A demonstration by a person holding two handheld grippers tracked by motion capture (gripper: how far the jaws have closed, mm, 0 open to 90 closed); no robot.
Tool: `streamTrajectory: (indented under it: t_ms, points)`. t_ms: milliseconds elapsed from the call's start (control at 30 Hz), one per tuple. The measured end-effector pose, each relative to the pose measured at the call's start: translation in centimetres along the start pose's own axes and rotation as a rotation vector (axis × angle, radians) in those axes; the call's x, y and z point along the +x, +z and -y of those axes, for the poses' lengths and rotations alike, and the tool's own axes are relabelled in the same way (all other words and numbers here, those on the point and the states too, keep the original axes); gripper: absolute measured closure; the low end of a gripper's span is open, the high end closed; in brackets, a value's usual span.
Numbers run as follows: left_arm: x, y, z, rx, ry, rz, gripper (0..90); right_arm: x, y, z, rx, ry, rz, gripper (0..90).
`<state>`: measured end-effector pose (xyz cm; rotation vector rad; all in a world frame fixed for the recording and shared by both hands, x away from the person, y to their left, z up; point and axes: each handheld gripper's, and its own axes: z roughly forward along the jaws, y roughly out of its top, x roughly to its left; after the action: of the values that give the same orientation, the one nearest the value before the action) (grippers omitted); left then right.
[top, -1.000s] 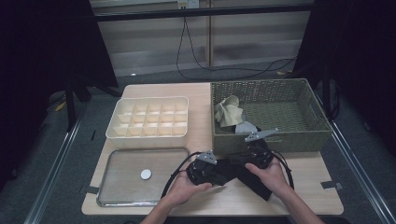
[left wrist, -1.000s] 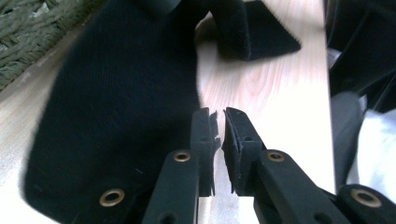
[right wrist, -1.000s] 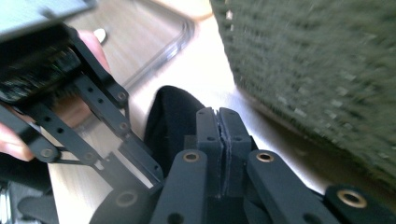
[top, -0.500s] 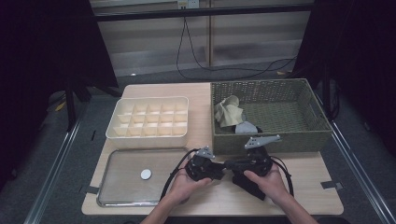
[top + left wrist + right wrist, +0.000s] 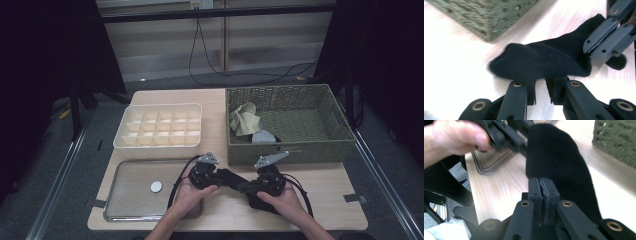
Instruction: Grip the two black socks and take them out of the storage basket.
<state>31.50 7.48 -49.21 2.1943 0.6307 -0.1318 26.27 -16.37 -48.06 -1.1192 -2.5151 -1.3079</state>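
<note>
Soft, fuzzy black fabric sock (image 5: 541,62) stretched low over the pale wooden bench (image 5: 320,200), just in front of the green woven basket (image 5: 300,150). Right tongs (image 5: 544,187) clenched on one end; left tongs (image 5: 540,91) parted slightly at the other.

Premises: a laboratory-style recording station. A pale wooden table (image 5: 320,197) stands inside a dark-curtained enclosure, with metal floor rails either side. Beyond the tools, cables (image 5: 200,55) hang down a plain panelled wall. Tape tabs (image 5: 352,198) mark the table edge.
</note>
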Motion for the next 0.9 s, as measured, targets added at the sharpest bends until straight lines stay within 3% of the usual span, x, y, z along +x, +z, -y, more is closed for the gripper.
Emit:
streamTrajectory:
  t_ms: [133, 300, 533, 733, 900]
  points:
    - [0.1, -1.3, 0.1, -0.034, -0.017, -0.018, 77.9, 0.1, 0.4, 0.3, 0.034, -0.007, -0.009, 82.8]
    - [-0.4, -2.1, 0.3, -0.014, 0.008, -0.025, 76.5, 0.2, -0.4, 0.8, 0.047, -0.001, -0.003, 79.8]
    - [0.1, -3.8, 1.0, -0.040, -0.015, -0.040, 75.4, 0.4, -1.8, 1.2, 0.019, 0.009, 0.023, 75.3]
    - [0.2, -4.2, 0.7, -0.080, -0.021, -0.042, 75.4, -0.3, -3.6, 2.7, 0.009, 0.044, 0.065, 75.2]
    - [0.4, -2.8, 0.0, -0.043, 0.004, -0.032, 75.5, -0.7, -4.6, 3.9, 0.012, 0.068, 0.090, 75.3]
